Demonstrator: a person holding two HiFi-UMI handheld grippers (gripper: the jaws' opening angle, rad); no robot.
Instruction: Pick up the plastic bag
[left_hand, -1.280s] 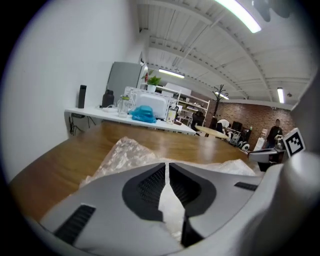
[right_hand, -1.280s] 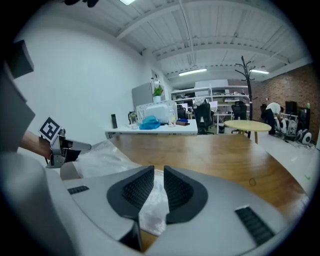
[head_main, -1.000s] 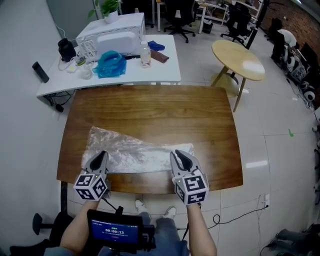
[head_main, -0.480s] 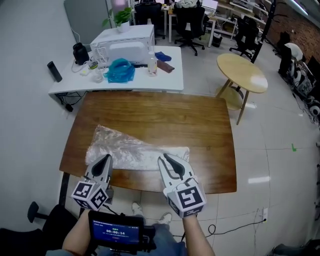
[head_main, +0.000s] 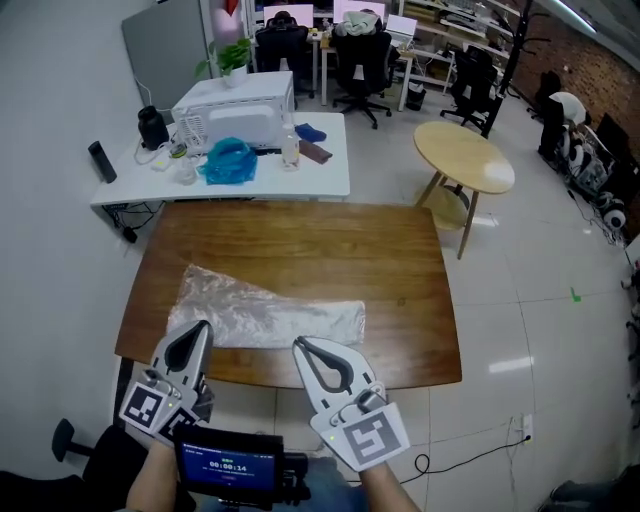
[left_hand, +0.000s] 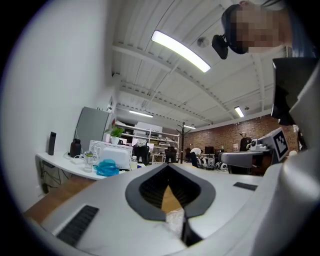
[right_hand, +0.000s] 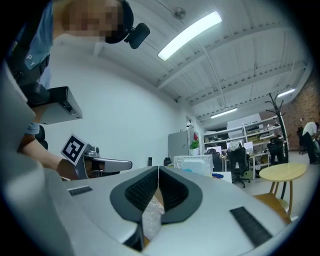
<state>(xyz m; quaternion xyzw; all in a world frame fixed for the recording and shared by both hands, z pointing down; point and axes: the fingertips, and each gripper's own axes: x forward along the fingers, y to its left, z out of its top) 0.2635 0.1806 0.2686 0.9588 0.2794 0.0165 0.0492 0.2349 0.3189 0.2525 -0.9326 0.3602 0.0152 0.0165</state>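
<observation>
A crinkled clear plastic bag (head_main: 262, 312) lies spread over the near half of the brown wooden table (head_main: 330, 240). My left gripper (head_main: 203, 326) is at the bag's near left edge and my right gripper (head_main: 298, 343) at its near middle edge. Both point level, away from me. In the left gripper view the jaws (left_hand: 170, 172) are closed, with a bit of clear plastic (left_hand: 175, 220) pinched low between them. The right gripper view shows the same: jaws (right_hand: 158, 170) closed on a strip of plastic (right_hand: 151, 217).
Behind the brown table stands a white desk (head_main: 330, 180) with a microwave (head_main: 235, 110), a blue bag (head_main: 228, 160) and a bottle (head_main: 291, 148). A round light table (head_main: 463, 157) is at the right, office chairs (head_main: 362, 55) farther back. A small screen (head_main: 230, 465) sits below my hands.
Both grippers have risen and come toward the camera, still closed at the bag's near edge. The bag has shifted slightly and its near edge follows the jaws.
</observation>
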